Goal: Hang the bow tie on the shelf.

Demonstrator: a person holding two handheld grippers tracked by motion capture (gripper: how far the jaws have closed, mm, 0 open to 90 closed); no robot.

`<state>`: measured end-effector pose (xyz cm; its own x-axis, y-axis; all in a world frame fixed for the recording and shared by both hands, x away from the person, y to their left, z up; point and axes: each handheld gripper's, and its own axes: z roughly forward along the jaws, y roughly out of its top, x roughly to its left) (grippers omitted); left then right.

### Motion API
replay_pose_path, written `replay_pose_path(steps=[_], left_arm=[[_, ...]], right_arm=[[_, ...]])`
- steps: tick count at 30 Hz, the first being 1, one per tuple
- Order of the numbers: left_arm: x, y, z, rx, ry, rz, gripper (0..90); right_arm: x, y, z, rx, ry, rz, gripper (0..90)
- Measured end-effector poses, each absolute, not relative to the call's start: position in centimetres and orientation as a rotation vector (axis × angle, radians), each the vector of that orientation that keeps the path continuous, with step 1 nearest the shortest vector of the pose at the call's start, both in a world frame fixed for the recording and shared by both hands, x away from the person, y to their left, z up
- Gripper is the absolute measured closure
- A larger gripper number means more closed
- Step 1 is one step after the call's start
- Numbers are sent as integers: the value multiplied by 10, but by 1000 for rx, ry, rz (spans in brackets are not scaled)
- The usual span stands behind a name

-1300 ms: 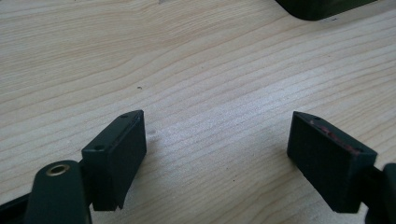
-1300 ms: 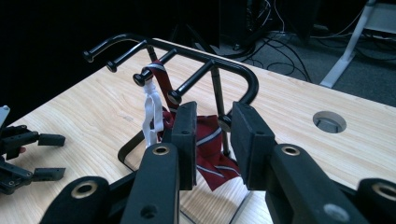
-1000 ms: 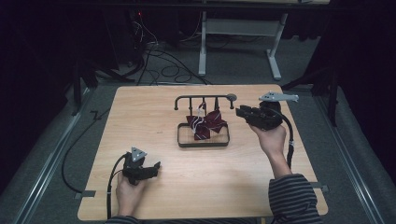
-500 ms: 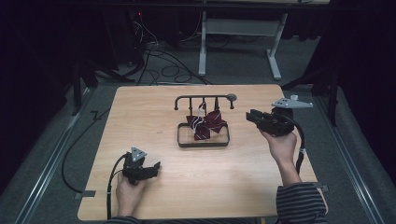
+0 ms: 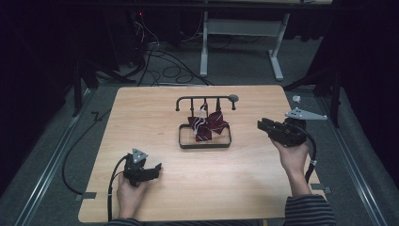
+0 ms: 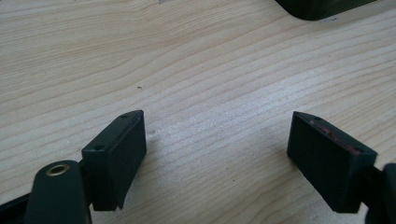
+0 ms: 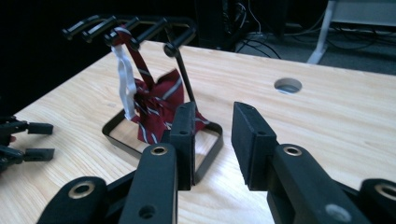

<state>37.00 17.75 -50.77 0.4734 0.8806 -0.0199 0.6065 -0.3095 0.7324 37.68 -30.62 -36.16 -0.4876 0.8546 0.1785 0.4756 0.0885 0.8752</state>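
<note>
my right claw (image 5: 263,125) is part spread, empty, just right of the dark metal hook rack (image 5: 205,100). dark red striped bow tie (image 5: 208,125) hangs there on its white loop, untouched. left claw (image 5: 157,167) spread wide, idle on the light wooden desk (image 5: 141,117). grab not started.

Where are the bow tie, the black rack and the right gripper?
bow tie (image 5: 208,125): high view, on its striped maroon cloth.
black rack (image 5: 205,146): high view, on the front rim of its base.
right gripper (image 5: 260,124): high view, midway between its fingertips, jaws apart and empty.
</note>
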Motion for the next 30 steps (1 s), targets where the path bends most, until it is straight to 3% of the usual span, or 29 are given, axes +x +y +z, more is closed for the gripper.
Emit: replay_pose_path(steps=[30], left_arm=[[370, 177, -508, 2035, 1228, 513, 201]], right_arm=[[345, -337, -404, 1416, 1900, 1390, 723]])
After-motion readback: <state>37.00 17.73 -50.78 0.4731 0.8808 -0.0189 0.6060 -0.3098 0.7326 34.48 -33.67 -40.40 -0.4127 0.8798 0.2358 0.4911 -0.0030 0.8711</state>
